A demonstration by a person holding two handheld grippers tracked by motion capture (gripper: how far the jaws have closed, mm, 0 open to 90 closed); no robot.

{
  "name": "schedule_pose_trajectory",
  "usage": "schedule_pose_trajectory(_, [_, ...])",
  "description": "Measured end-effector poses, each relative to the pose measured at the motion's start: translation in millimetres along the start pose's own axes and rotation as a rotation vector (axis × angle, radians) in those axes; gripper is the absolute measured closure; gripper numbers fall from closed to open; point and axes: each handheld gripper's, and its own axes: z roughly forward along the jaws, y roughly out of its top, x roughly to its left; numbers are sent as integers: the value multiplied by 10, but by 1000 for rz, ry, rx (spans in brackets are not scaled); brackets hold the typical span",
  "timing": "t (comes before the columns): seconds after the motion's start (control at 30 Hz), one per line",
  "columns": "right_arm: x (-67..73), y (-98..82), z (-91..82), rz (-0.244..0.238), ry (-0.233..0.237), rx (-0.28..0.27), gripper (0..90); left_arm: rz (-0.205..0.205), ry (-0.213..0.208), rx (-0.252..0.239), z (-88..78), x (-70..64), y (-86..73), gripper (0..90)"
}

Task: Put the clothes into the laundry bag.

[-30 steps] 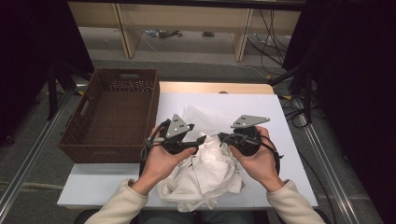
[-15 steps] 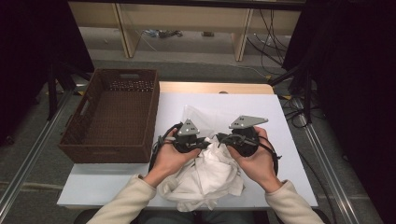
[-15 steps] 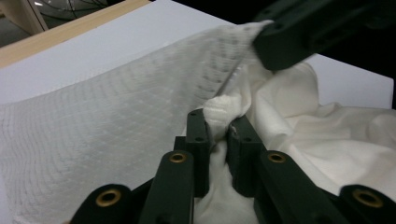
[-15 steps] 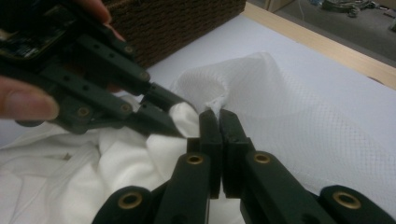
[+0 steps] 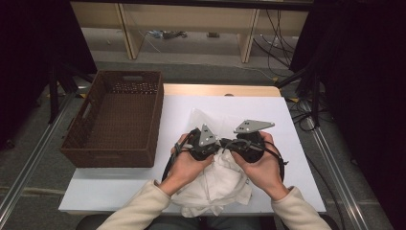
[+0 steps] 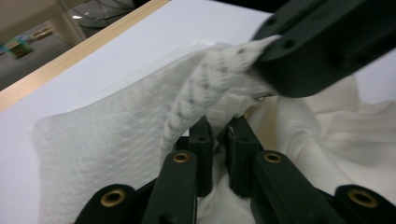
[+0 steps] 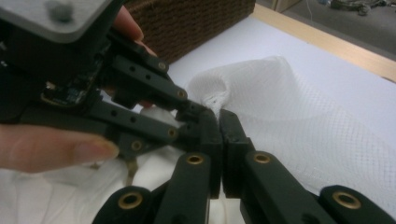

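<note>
Cream knit sleeves (image 5: 143, 208), black grippers, brass-coloured pivot screws, grey three-cornered plates, trailing black cables

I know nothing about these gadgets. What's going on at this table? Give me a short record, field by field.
Setting: white table seen from above, a person's hands holding two black grippers
Basket: brown wicker basket, at the table's left edge
Mesh bag: white mesh bag, lying on the table, one edge lifted
Cloth: white cloth, bunched up under the hands
Left gripper: left gripper, jaws just closed, pinching fabric beside the mesh bag's edge
Right gripper: right gripper, shut on the mesh bag's edge
Grippers' relation: tips close together, over the cloth
</note>
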Motion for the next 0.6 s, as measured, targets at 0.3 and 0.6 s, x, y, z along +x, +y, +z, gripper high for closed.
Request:
schedule_pose_trajectory(0.3, [-3, 1, 8, -41, 4, 24, 900, -21, 37, -29, -84, 26, -68, 814])
schedule_pose_trajectory(0.6, [-53, 9, -18, -17, 10, 27, 900, -101, -33, -102, -480, 59, -103, 344])
